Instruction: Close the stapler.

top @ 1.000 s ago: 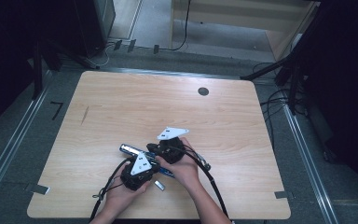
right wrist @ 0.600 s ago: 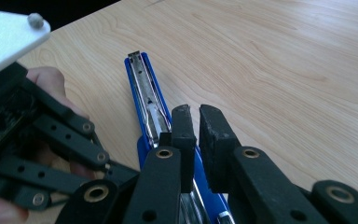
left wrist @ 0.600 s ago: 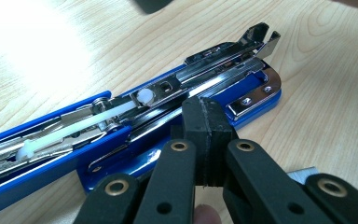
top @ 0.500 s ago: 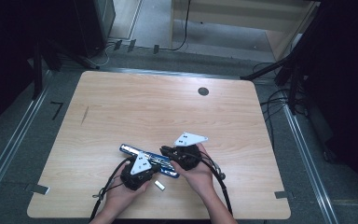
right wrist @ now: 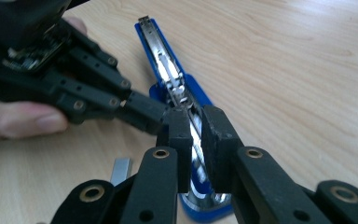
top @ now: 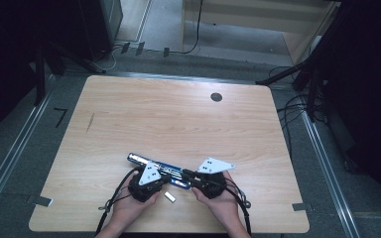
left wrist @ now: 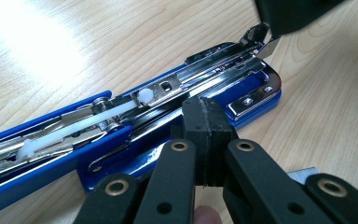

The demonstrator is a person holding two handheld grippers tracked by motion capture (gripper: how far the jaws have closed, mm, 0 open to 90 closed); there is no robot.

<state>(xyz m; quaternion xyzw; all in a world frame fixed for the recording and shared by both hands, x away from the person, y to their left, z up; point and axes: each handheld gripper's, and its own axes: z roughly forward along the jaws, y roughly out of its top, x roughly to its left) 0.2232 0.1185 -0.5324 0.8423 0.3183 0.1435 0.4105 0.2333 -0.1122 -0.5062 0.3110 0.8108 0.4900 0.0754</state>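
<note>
1. Since the earlier frames, the right gripper (top: 187,174) had swung from above the middle of the blue stapler (top: 159,170) out toward its right-hand end in the high view, while the left gripper (top: 162,179) stayed put at the stapler's near side.
2. Lying opened flat, the stapler sat on the wooden table (top: 178,119) near its front edge, its metal staple channel (left wrist: 121,105) facing up with a white plastic pusher visible inside.
3. In the left gripper view, the left gripper (left wrist: 205,140) had its two pads pressed together with nothing between them, their tips touching the near edge of the stapler's blue base (left wrist: 121,161).
4. In the right gripper view, the right gripper (right wrist: 195,149) had its jaws a narrow slit apart and had just been opening; the shiny rail of the stapler (right wrist: 179,95) ran through the gap, though I could not tell whether the pads pressed on it.
5. A short strip of staples (top: 169,197) lay on the table just in front of the stapler, between the two hands.
6. Both grippers pointed toward each other, nearly meeting over the stapler.
</note>
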